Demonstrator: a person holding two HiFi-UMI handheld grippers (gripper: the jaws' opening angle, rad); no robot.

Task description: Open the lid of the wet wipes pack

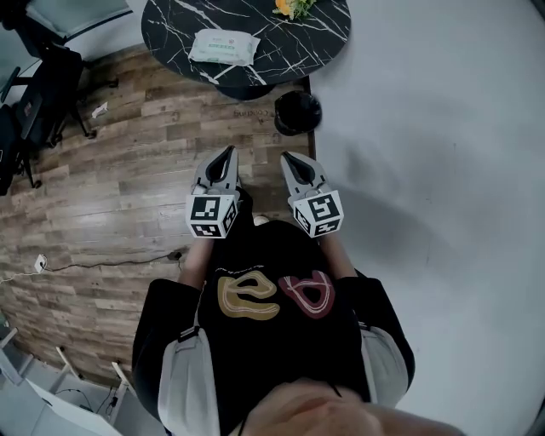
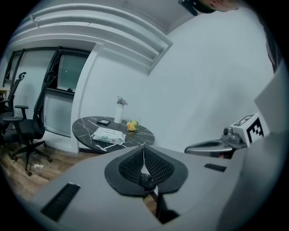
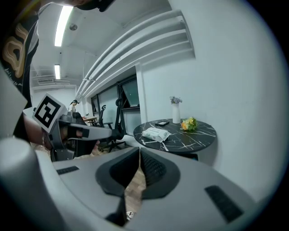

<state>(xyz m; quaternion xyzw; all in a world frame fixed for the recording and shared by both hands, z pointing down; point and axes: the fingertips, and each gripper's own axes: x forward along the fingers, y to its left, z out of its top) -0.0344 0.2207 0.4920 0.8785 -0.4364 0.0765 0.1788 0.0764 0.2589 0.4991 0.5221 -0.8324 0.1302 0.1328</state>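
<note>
The white wet wipes pack lies flat on a round black marble table at the top of the head view, lid shut as far as I can see. It also shows as a pack in the left gripper view and as a pack in the right gripper view. My left gripper and right gripper are held side by side over the wooden floor, well short of the table, both pointing toward it. Both are shut with nothing between the jaws. The left gripper's tips and the right gripper's tips meet.
A black bin stands on the floor by the table's near edge. Yellow flowers, a white bottle and a small dark device share the tabletop. Office chairs stand at left; a white wall runs along the right.
</note>
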